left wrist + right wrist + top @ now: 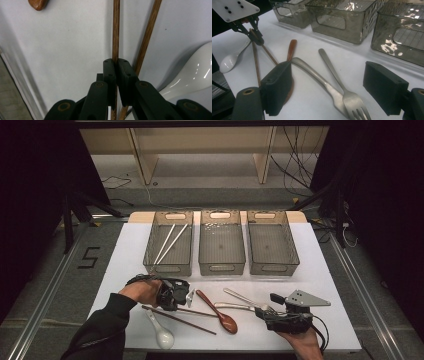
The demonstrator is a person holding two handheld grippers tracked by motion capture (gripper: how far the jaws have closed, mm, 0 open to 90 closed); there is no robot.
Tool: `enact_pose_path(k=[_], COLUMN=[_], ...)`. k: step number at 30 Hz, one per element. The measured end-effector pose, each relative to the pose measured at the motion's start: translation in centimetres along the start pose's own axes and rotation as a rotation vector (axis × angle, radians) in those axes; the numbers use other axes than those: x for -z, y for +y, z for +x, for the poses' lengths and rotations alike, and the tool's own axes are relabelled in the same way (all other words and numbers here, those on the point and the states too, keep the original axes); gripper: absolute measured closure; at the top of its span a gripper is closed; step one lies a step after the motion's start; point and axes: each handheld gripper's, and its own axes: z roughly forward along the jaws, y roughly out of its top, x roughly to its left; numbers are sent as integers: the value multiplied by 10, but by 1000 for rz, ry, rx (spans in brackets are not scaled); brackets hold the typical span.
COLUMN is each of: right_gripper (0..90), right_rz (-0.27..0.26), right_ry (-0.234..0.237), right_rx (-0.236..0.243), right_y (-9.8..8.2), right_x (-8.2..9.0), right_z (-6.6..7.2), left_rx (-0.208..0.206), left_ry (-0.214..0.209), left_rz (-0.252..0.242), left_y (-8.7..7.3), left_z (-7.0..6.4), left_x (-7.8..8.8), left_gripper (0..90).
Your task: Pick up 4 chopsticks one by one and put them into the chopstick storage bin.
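Right tongs (329, 92) held low and level, spread wide over fork (352, 100), left tongs (116, 75) angled down, clamped on brown chopstick (115, 30)

Dim surroundings, evenly lit white table (320, 270); glare on bins (352, 6).

The surface (125, 255) is white, and on it lie two dark brown wooden chopsticks (185, 318), a shiny white soup spoon (161, 335) and a reddish-brown wooden spoon (220, 314). A fork (344, 87) and a metal spoon (317, 77) are shiny silver-grey. The three bins (222, 265) are see-through smoky grey with a fine grid pattern, the left one holds two white chopsticks (169, 243), and the fingers (125, 82) are black.
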Motion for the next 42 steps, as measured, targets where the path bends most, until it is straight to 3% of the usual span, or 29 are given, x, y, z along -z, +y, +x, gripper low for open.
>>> enact_pose_path(k=[4, 9, 12, 16, 20, 29, 37, 42], right_gripper=[239, 240, 240, 240, 240, 240, 239, 239], right_rz=[-1, -2, 1, 0, 1, -1, -4, -5], right_ry=[-1, -1, -1, -3, -2, -3, -4, -4], right_rx=[-4, -3, -5, -6, -4, -4, -3, -3], right_y=[0, 0, 0, 0, 0, 0, 0, 0], right_x=[0, 0, 0, 0, 0, 0, 0, 1], right_z=[0, 0, 0, 0, 0, 0, -1, -1], left_rx=[-5, 41, 46, 100, 162, 356, 557, 650], left_ry=[7, -4, 6, 16, 59, 130, 175, 200], left_rz=[16, 4, 5, -56, -125, -269, -401, -437], left_y=[-4, -15, -20, -27, -30, -31, -35, -39], left_z=[-2, -3, -3, -1, 2, 20, 37, 48], left_x=[5, 10, 14, 22, 29, 45, 63, 72], left_gripper=[848, 849, 849, 849, 848, 847, 847, 847])
